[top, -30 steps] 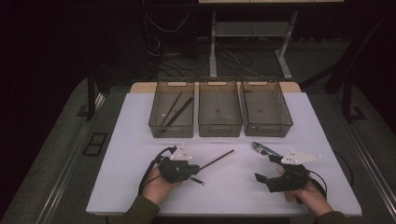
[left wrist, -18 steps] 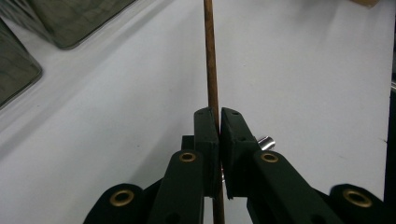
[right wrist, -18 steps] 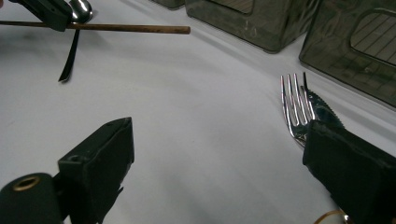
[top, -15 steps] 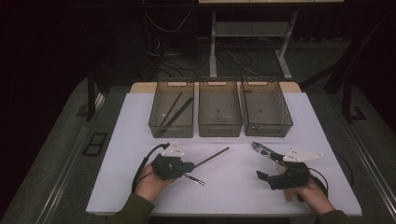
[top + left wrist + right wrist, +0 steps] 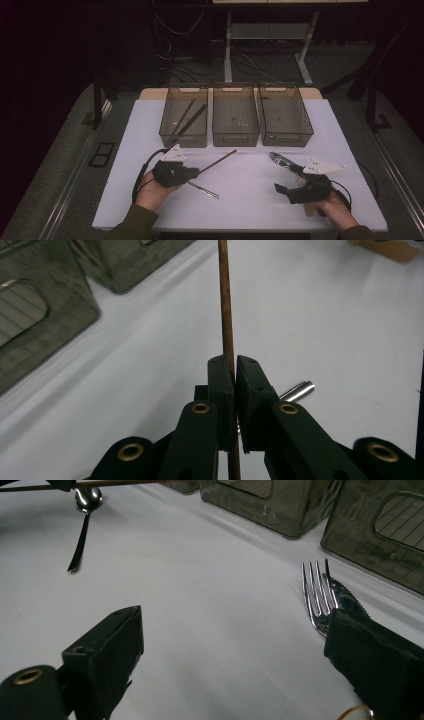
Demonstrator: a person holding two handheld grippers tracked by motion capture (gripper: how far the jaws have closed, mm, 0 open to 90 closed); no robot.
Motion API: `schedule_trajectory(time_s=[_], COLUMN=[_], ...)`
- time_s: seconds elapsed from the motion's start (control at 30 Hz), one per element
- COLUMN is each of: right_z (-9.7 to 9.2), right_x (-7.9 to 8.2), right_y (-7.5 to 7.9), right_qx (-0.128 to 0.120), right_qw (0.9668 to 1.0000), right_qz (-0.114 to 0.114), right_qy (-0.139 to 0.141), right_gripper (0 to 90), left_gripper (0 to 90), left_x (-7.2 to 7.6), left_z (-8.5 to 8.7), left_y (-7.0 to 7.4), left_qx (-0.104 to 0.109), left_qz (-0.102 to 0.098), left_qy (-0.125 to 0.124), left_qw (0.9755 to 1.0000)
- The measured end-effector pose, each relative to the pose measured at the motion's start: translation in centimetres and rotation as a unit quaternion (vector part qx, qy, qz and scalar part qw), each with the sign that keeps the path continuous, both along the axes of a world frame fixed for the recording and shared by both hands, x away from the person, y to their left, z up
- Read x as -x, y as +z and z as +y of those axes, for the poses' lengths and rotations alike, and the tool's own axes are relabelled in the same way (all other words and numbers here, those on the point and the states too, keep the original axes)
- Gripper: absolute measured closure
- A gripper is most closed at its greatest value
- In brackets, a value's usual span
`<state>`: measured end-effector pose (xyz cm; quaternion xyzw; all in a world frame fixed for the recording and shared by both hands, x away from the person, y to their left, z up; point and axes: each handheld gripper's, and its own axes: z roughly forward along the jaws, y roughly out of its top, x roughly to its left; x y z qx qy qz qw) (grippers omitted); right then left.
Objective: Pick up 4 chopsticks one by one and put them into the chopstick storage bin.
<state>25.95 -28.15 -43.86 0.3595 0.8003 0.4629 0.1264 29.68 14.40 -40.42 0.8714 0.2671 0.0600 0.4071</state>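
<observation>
My left gripper (image 5: 194, 172) (image 5: 235, 371) is shut on a thin brown chopstick (image 5: 220, 159) (image 5: 226, 300), which sticks out toward the bins, its far end raised off the white table (image 5: 250, 200). A metal spoon (image 5: 203, 189) (image 5: 83, 524) lies on the table under that gripper, and its handle tip (image 5: 298, 389) shows beside the jaws. At the right my right gripper (image 5: 287, 179) (image 5: 233, 625) rests open with nothing between its jaws. A fork (image 5: 279, 159) (image 5: 315, 594) lies just past its right jaw, with a serrated knife (image 5: 346, 599) beside it.
Three smoky clear bins stand in a row at the far side. The left bin (image 5: 170, 132) holds two chopsticks (image 5: 189, 120). The middle bin (image 5: 235, 136) and the right bin (image 5: 287, 137) look bare inside. The table's front edge runs just behind both hands.
My left hand has drifted left and slightly up, carrying the chopstick with it; the spoon stayed on the table. The right gripper has kept still.
</observation>
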Motion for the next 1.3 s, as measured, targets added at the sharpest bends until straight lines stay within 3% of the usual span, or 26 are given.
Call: schedule_trajectory(time_s=[0.77,1.3], right_z=[0.0,0.0], right_x=[0.0,0.0], right_y=[0.0,-0.1], right_qx=[0.001,0.000], right_qw=[1.0000,1.0000], right_qz=[-0.001,0.001], right_qy=[-0.001,-0.003], right_gripper=[9.1,9.1], left_gripper=[85.3,85.3], left_x=[-1.8,-4.9], left_z=[3.2,4.1], left_y=[1.7,3.4], left_qx=[0.016,0.019], left_qz=[-0.016,-0.026], left_qy=[0.049,0.072], left_qw=[0.9985,0.9969])
